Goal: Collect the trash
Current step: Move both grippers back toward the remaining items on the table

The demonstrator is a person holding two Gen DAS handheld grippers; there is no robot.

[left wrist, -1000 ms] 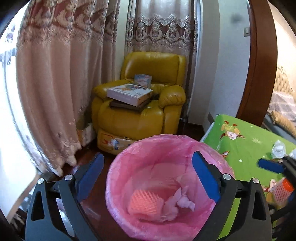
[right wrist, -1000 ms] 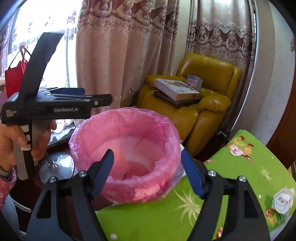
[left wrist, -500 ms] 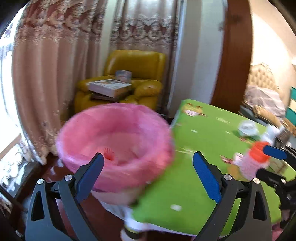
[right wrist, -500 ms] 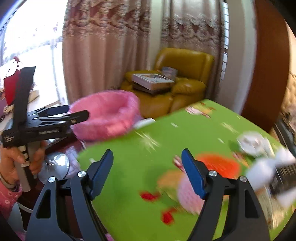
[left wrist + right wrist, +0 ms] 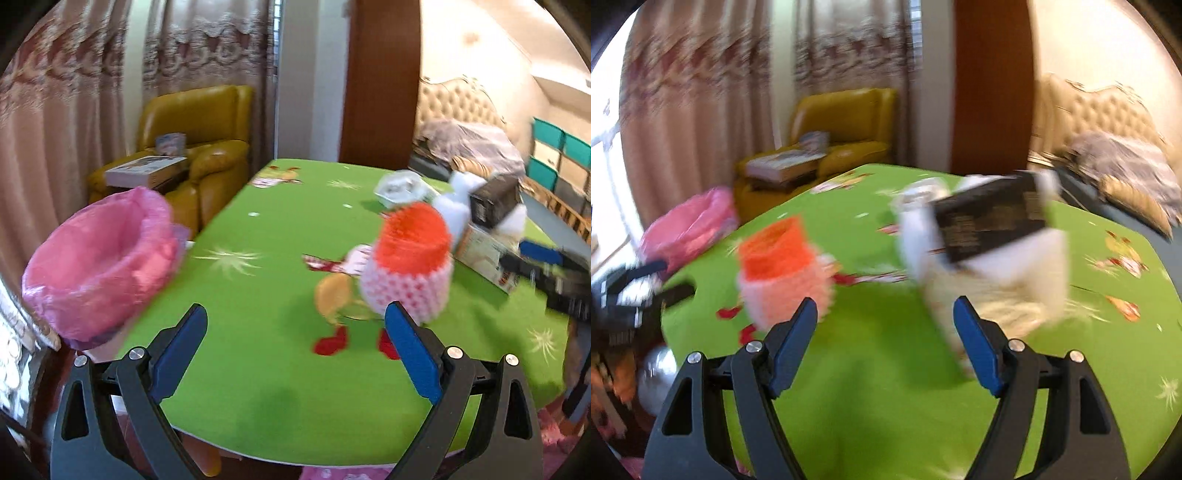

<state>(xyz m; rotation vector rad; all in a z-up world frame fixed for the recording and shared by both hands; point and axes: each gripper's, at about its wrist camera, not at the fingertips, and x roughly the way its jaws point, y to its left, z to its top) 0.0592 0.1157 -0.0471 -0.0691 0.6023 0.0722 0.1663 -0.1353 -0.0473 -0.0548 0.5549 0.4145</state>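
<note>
Both sets of tongs stand wide apart and clamp nothing: the left gripper hangs over the near edge of the green table, and the right gripper hangs over the same cloth. The foam net sleeve, orange above and pink-white below, stands upright on the table with its long axis vertical and open mouth up, just beyond the left gripper's right finger. The pink-lined trash bin sits beside the table's left edge, a black box lies on a blurred carton.
</note>
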